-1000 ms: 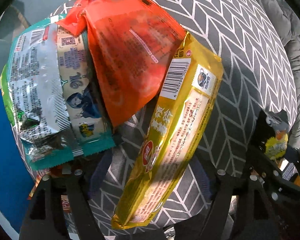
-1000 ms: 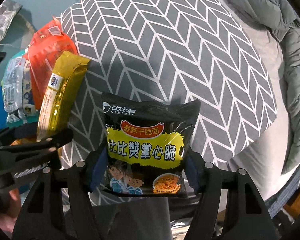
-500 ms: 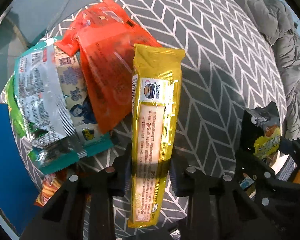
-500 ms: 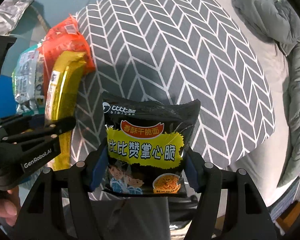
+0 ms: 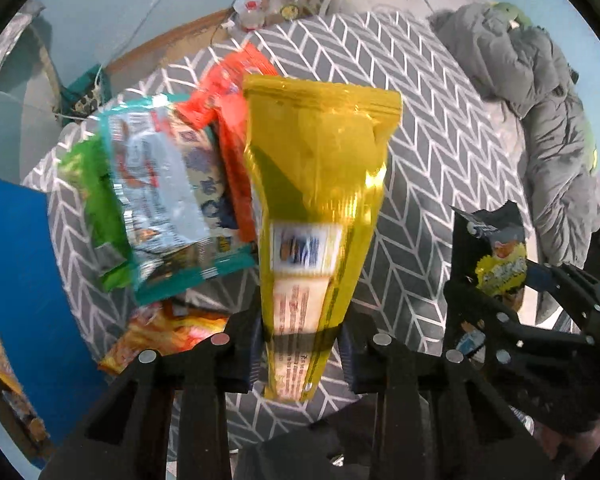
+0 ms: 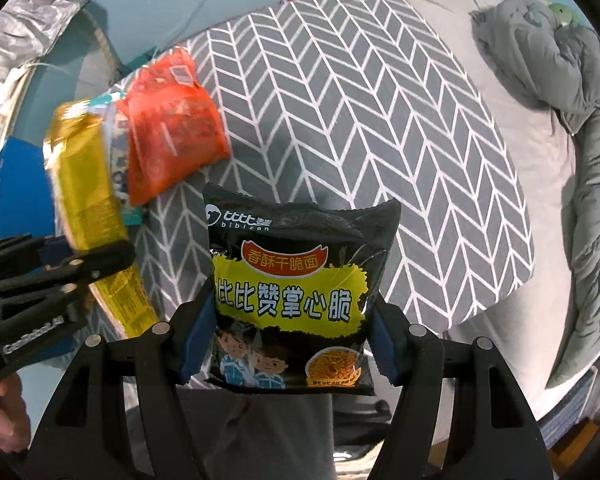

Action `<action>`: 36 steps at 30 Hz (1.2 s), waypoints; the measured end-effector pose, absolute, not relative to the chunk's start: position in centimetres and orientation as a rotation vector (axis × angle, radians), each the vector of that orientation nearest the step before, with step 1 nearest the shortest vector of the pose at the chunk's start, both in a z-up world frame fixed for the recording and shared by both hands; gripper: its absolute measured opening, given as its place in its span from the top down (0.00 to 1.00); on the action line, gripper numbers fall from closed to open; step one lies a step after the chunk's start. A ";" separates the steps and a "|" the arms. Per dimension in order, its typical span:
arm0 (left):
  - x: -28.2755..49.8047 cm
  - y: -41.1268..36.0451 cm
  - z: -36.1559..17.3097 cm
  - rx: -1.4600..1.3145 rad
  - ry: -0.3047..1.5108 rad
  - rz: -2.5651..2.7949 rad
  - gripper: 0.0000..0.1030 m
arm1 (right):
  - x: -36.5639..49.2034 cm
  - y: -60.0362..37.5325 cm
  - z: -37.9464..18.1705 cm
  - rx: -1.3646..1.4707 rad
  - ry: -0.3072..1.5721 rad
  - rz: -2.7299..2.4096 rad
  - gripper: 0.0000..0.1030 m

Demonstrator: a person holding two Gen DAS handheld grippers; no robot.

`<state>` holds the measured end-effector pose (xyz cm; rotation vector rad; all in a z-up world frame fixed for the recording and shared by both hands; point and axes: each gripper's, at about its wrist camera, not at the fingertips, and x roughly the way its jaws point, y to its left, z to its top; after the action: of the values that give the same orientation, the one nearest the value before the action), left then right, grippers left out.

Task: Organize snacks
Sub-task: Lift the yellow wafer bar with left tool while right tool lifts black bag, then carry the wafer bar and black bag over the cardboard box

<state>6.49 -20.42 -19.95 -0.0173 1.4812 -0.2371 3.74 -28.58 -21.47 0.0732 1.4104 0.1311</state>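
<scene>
Left wrist: yellow packet (image 5: 320, 200) between jaws.

A grey cushion (image 6: 380, 128) with a white herringbone pattern lies on a bed. A crumpled grey quilted garment (image 5: 548, 128) lies beside it. A blue box (image 5: 16, 288) stands at the cushion's other side.
</scene>
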 end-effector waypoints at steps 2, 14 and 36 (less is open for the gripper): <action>6.3 -18.9 -18.6 -0.036 1.462 -0.233 0.69 | 3.5 -28.2 -20.7 0.068 1.401 0.138 0.35; 4.4 -12.8 -15.9 -0.142 1.406 -0.176 0.70 | 2.9 -24.7 -17.8 0.018 1.348 0.216 0.35; -0.7 -2.5 -7.4 -0.289 1.241 -0.053 0.70 | 2.6 -14.0 -11.9 -0.114 1.249 0.438 0.35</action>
<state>-0.70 -2.53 -7.37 -0.2894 1.2409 -0.0527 2.57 -14.00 -11.94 -0.1145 1.2486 0.4379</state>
